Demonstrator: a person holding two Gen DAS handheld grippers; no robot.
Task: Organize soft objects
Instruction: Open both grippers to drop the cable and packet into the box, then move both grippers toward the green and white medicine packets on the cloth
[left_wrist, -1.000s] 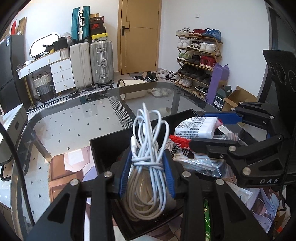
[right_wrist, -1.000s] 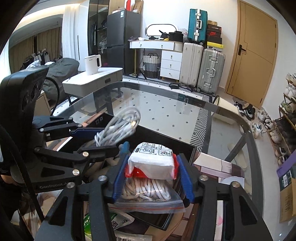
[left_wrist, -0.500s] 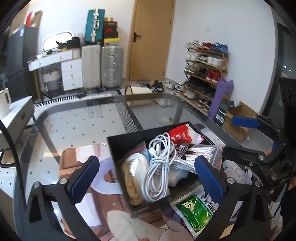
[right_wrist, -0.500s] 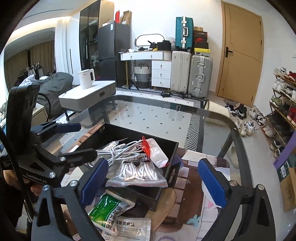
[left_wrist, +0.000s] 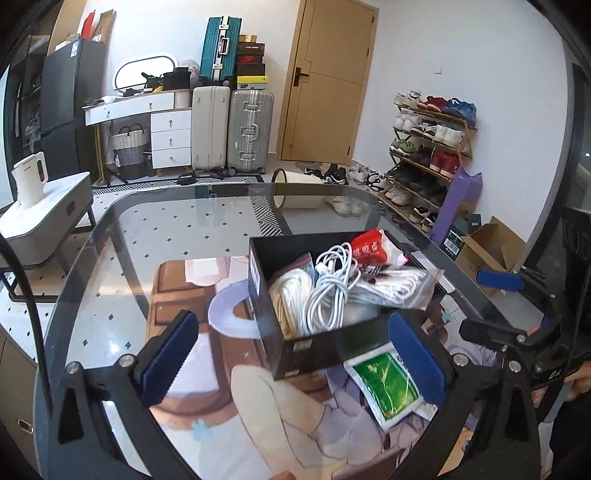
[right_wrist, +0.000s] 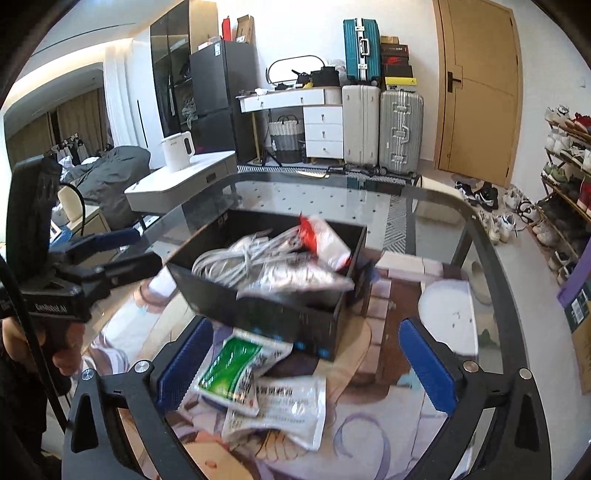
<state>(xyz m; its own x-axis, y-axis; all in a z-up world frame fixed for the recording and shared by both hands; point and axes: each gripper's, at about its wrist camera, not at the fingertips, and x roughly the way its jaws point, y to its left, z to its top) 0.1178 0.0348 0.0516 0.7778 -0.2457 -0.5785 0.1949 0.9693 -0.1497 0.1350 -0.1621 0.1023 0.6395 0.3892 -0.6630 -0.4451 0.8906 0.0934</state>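
- Bright bedroom-cum-storeroom: a tan wooden door (left_wrist: 328, 81), a row of hard-shell suitcases (left_wrist: 231, 129) against the white wall, and a slanted wooden shoe rack (left_wrist: 428, 147) to the right.
- Filling the foreground is a rounded, dark-rimmed glass table (left_wrist: 155, 229), partly covered by a printed cartoon mat (left_wrist: 207, 369).
- On that mat sits an open black cardboard box (left_wrist: 295, 350), the container for the soft goods; all of them lie loose inside it, gripped by nothing.
- Inside the box: a clear zip bag of white rope (left_wrist: 399, 284) on the right side, a coiled white charging cable (left_wrist: 328, 291) in the middle, a cream rope coil (left_wrist: 286, 295) at the left, and a red-and-white tissue packet (left_wrist: 376, 251) leaning at the far corner.
- Just outside the box's near wall, on the mat, lie a green-and-white sachet (right_wrist: 232, 365) and, under it, a white printed sachet (right_wrist: 280, 413).
- Left gripper (left_wrist: 291, 360), black with blue pads, stands spread wide, its fingers on either side of the box's near corner and clear of it.
- Right gripper (right_wrist: 306, 363) is likewise spread wide and empty, above the two sachets; this view is motion-blurred.
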